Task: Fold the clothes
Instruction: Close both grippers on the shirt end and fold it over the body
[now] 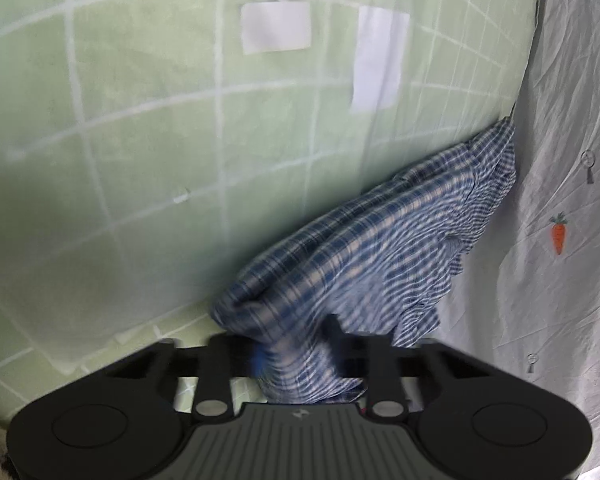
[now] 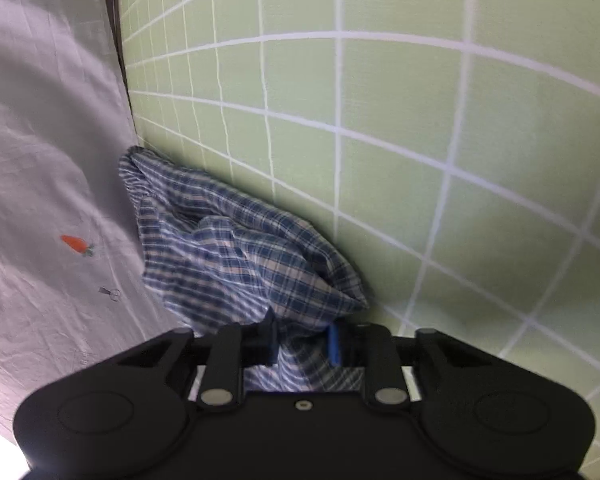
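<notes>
1. Left claw clamped on a bunch of the plaid shirt; cloth running from the jaws toward 2 o'clock, blurred.
2. Right claw likewise pinching the shirt; cloth trailing toward 10 o'clock.
3. Shirt hanging bunched between both claws, above the seam where the green grid sheet meets the white sheet; whether its far end touches either, cannot tell.
4. Likely step: lifting to spread the shirt out. Best done by drawing the claws apart evenly until the cloth goes taut, then laying it flat without twist.
5. Surface: green sheet with white lines and two white patches; white sheet creased, printed with a small carrot.
6. Room beyond the sheets not visible.
</notes>
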`<act>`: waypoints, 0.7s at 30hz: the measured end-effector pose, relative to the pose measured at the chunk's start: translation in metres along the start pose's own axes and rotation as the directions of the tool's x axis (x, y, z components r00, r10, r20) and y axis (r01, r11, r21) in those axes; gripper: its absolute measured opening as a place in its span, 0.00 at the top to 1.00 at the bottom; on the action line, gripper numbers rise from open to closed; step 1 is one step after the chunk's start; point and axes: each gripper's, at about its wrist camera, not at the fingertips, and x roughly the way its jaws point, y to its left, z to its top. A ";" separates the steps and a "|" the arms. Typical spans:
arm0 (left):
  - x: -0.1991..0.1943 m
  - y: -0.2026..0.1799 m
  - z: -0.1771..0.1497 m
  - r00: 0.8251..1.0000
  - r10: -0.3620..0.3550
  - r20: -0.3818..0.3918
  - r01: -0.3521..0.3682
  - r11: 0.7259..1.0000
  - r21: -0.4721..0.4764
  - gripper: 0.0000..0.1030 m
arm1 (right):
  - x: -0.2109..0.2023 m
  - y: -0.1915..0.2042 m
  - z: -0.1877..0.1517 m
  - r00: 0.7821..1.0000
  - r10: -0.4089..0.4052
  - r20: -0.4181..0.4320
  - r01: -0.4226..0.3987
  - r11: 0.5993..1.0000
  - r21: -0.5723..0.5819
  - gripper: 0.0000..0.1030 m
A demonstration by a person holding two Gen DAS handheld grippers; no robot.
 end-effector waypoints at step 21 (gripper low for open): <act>-0.127 0.027 -0.147 0.972 -0.229 0.053 0.235 0.946 -0.224 0.90 | -0.162 -0.004 -0.089 0.995 0.075 -0.066 -0.068 0.993 0.093 0.93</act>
